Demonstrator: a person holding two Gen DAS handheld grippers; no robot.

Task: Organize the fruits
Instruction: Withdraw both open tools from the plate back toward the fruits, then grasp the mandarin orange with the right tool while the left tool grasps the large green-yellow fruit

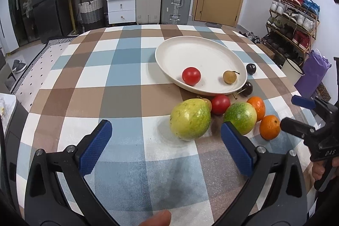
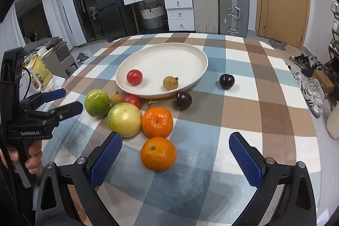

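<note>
Two fruits, a tomato and a longan, are sitting in the plate; both grippers' fingers are gaping wide, empty, before the fruit crowding its near rim.

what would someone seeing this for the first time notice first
Probably the cluster of bright fruit on the checked tablecloth: two oranges, two green-yellow fruits and a red one just in front of the white plate. The plate already holds a red tomato and a small brown fruit. Both grippers, left and right, hang open near the pile.
</note>
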